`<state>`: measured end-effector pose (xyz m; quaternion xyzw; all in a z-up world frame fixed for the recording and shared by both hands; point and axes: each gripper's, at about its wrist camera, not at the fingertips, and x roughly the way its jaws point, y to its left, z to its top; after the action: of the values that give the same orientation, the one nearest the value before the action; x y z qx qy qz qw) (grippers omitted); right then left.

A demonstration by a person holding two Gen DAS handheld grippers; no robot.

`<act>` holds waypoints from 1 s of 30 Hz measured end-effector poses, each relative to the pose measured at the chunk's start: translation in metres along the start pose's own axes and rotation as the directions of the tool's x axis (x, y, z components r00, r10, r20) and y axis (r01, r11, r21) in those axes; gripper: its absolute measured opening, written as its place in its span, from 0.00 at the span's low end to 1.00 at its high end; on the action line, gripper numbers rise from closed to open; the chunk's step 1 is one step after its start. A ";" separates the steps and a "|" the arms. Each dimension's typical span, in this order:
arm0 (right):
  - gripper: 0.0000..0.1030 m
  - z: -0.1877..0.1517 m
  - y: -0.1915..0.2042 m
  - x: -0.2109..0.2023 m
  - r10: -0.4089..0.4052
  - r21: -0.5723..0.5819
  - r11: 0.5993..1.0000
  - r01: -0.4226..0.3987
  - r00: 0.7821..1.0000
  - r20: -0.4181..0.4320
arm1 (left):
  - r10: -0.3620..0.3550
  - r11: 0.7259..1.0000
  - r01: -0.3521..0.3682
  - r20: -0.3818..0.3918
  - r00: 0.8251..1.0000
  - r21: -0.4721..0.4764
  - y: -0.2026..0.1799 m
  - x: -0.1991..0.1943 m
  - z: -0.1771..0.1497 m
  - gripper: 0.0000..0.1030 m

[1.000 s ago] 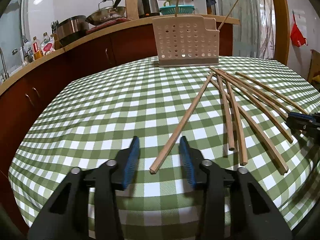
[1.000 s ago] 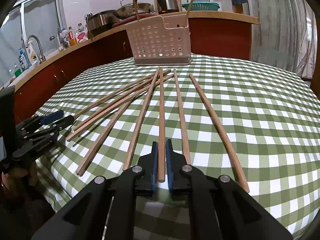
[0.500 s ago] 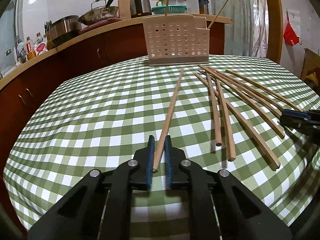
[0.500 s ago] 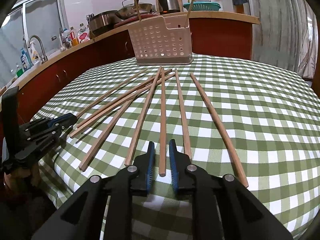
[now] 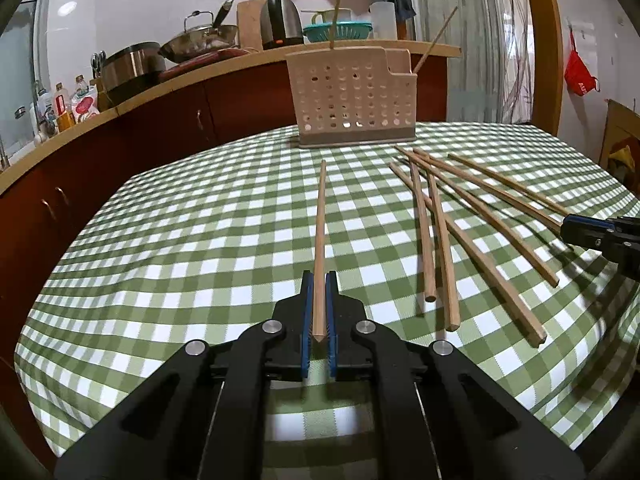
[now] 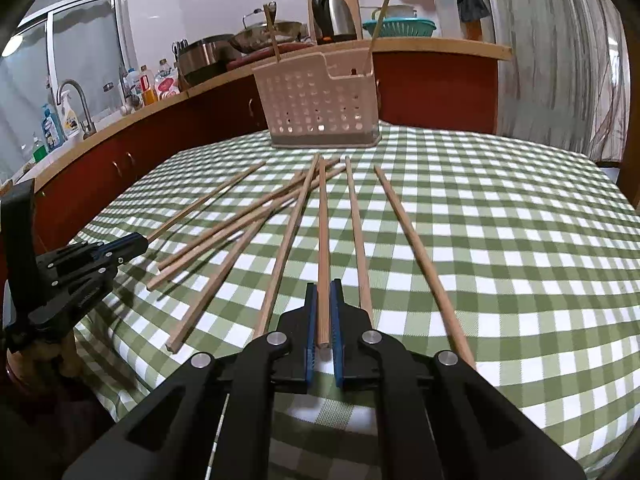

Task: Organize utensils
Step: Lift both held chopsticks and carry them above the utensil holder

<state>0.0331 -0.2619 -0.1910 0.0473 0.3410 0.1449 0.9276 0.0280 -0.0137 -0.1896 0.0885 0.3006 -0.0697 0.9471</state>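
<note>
Left gripper (image 5: 319,312): jaws nearly closed, blue pads pinching the near end of one chopstick (image 5: 320,232), which points toward the perforated utensil holder (image 5: 354,100) at the table's far edge. Right gripper (image 6: 324,316): jaws narrow, clamped on the near end of a second chopstick (image 6: 323,240). Loose chopsticks (image 6: 224,236) fan across the green checked tablecloth (image 6: 520,240) on both sides of it. Two sticks stand in the holder.

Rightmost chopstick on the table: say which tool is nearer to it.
Right. The right tool sits just left of the rightmost chopstick's near end; the left tool is far left, beyond the whole pile.
</note>
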 end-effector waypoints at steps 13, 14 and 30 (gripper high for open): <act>0.07 0.023 0.009 -0.030 -0.014 -0.030 0.999 0.017 0.993 0.115 | 0.003 0.999 -0.001 0.061 0.998 -0.036 0.006 -0.027 0.018 0.06; 0.07 0.025 0.010 -0.032 -0.014 -0.032 0.999 0.018 0.992 0.122 | 0.003 0.999 0.000 0.069 0.998 -0.036 0.006 -0.030 0.020 0.06; 0.07 0.052 0.022 -0.066 -0.009 -0.069 0.997 0.025 0.975 0.223 | 0.007 0.995 0.005 0.124 0.992 -0.099 0.018 -0.066 0.048 0.06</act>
<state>0.0132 -0.2602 -0.1064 0.0272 0.2298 0.1426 0.9623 0.0048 -0.0010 -0.1109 0.0368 0.2442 -0.0596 0.9672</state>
